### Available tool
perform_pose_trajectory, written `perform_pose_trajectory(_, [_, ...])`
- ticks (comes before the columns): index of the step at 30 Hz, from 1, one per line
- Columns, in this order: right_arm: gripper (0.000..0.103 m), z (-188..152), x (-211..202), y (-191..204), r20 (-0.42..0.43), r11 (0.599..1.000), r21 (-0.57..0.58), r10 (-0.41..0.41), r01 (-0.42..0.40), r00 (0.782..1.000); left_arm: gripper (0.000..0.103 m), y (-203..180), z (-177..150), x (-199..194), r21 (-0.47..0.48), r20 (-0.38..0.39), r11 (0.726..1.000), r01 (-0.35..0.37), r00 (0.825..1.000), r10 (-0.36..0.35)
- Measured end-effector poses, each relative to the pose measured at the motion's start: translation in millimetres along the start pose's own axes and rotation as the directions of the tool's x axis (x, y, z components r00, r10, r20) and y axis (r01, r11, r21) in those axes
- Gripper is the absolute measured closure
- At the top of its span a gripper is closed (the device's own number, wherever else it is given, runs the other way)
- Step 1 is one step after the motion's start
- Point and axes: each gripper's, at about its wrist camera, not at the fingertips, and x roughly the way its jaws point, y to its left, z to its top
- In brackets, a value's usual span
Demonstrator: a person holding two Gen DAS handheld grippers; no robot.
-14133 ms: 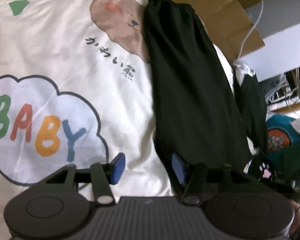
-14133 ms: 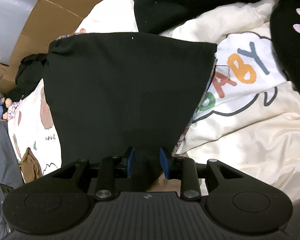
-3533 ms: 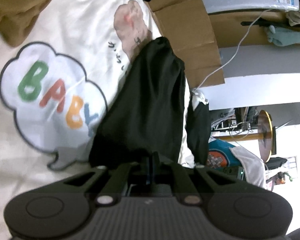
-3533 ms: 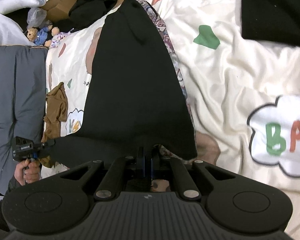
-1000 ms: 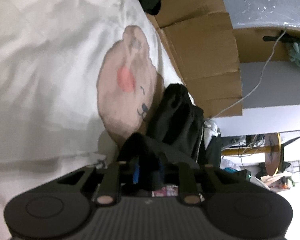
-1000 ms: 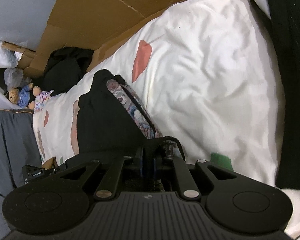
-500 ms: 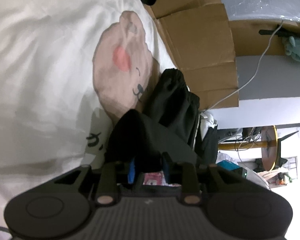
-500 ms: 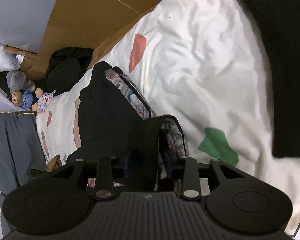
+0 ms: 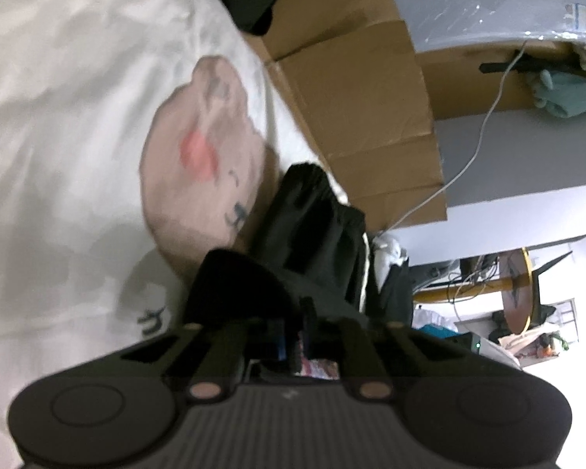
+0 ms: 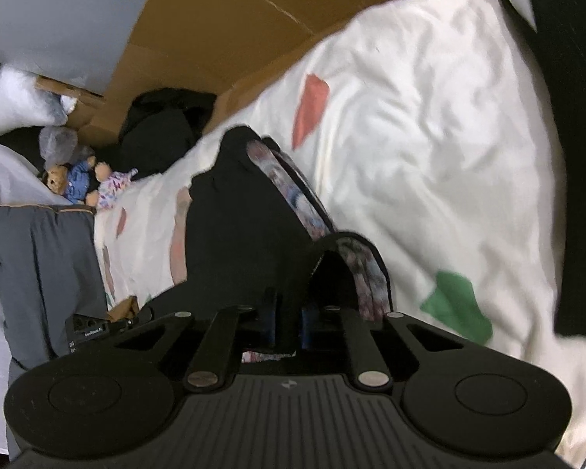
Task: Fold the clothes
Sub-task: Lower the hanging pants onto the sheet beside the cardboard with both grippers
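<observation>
Left gripper [image 9: 291, 342] and right gripper [image 10: 287, 330] each pinching near edge of black garment [image 10: 234, 226] — long axis straight ahead from jaws, far end on cream quilt [image 10: 429, 136].

The soft black cloth garment [image 10: 234, 234] looks matt. The white printed cotton bed sheet [image 10: 429, 136] is wrinkly. The brown cardboard box [image 9: 363, 117] looks dull and smooth.

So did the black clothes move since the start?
Yes. The black garment lay long and flat beside the printed bear; now it is bunched up short below the bear, pinched in the left gripper.
</observation>
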Motion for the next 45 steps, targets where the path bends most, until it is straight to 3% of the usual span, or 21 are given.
perform_pose_trajectory(18, [0.095,45.6,4.4,9.4,0.060,0.999,-0.036,0.024,-0.021,0.998,0.097,-17.9,39.7,8.9,0.042,0.067,0.999,-0.013,0.998,0.010])
perform_pose_trajectory(34, [0.096,61.3,17.8,-5.2,0.083,1.000,0.000,0.022,-0.022,0.996,0.097,-11.8,57.7,26.0,0.026,0.099,0.998,-0.049,0.994,0.046])
perform_pose_trajectory(45, [0.089,68.0,17.4,-8.9,0.083,0.997,0.043,0.065,-0.069,0.994,0.095,-9.8,67.0,27.9,-0.004,0.071,0.999,-0.035,0.997,0.035])
